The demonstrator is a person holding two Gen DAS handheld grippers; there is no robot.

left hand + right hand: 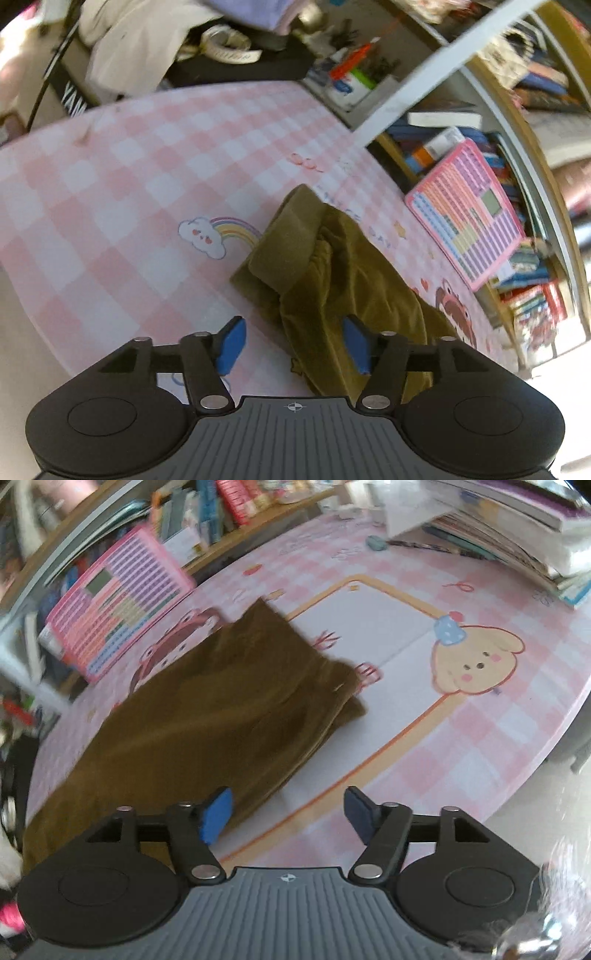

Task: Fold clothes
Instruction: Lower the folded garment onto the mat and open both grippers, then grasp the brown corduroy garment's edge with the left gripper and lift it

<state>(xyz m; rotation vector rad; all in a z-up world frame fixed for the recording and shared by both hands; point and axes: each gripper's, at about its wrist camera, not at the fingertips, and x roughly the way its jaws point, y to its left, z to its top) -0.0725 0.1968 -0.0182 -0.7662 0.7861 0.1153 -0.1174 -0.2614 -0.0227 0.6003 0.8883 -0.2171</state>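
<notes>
An olive-brown garment lies on the pink checked table cover, its near end bunched and its waistband end rolled over. My left gripper hovers open just over that bunched end, nothing between its blue pads. In the right wrist view the same garment lies flat and long across the cover, its hem edges stacked at the far right. My right gripper is open above the garment's near long edge, its left pad over the cloth, the right one over bare cover.
A pink chart board leans against a bookshelf along the table's far side. Stacked books sit at the back right. Cream cloth and a dark box crowd the left view's far end. The table edge curves away on the right.
</notes>
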